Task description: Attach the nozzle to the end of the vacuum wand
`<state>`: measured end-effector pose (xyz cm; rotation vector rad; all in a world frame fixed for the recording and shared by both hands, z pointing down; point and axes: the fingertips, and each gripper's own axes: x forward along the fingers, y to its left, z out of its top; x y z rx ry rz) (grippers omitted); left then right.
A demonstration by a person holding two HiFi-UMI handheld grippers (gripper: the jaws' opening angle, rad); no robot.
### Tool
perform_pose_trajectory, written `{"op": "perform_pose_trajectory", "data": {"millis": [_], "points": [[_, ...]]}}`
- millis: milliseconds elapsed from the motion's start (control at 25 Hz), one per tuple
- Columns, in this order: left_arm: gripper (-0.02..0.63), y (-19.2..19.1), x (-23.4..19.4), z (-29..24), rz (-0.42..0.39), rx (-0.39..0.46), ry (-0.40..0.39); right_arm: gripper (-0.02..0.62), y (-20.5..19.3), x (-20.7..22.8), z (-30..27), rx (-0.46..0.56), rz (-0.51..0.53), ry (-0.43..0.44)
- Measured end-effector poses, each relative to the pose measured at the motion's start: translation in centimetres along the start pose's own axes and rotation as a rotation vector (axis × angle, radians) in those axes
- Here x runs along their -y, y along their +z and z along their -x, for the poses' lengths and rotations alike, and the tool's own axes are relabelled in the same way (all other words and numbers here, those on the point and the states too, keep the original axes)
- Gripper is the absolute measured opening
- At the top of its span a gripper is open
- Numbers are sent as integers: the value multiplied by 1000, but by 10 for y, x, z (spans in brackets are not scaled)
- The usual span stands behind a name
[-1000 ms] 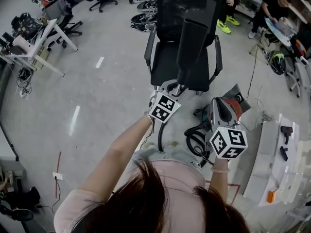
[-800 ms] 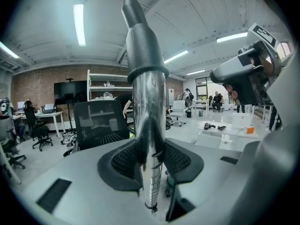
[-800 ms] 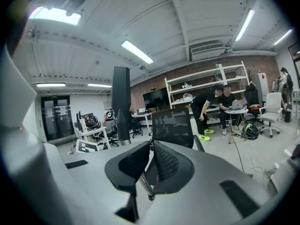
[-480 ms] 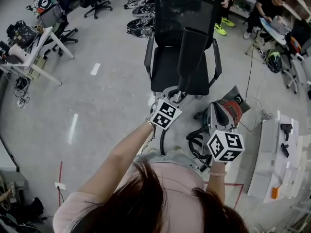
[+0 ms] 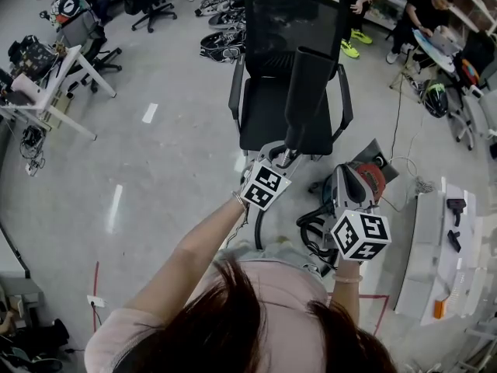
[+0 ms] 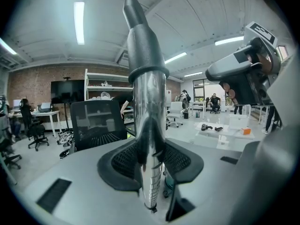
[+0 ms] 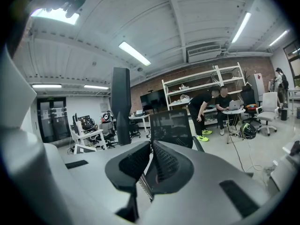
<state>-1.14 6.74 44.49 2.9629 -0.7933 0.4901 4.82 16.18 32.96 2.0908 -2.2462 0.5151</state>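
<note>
**A:** What does the left gripper (image 6: 150, 159) hold?

**B:** The wand (image 6: 150, 116), a shiny metal tube. It is pinched between both pads and stands nearly upright. The dark nozzle (image 6: 142, 41) sits on its upper end, with its collar ringing the tube. In the head view the nozzle rises in front of the office chair (image 5: 260, 115).

**A:** And the right gripper (image 7: 151, 150)?

**B:** Its jaws are narrow, almost together, with nothing between them. It hangs to the right of the wand and apart from it, near the vacuum body (image 5: 374, 173) on the floor.

**A:** What has changed over the last second?

**B:** Very little. The left gripper has kept its clamp on the tube. The nozzle has stayed at the same height and tilt. The right gripper has remained off the nozzle and has shifted only slightly.

**A:** What does that mean for the task?

**B:** The join looks made. No gap shows between collar and tube, and the right gripper is free of both. Whether the nozzle is pushed fully home cannot be told. A loose fit could let it slip off if the wand is tipped.
</note>
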Motion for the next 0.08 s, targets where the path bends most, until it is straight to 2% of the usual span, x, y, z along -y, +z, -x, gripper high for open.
{"op": "perform_pose_trajectory", "data": {"millis": [80], "points": [[155,-1,-1,0,3,-3,-2,41,1,0,-1,4,-5,3]]}}
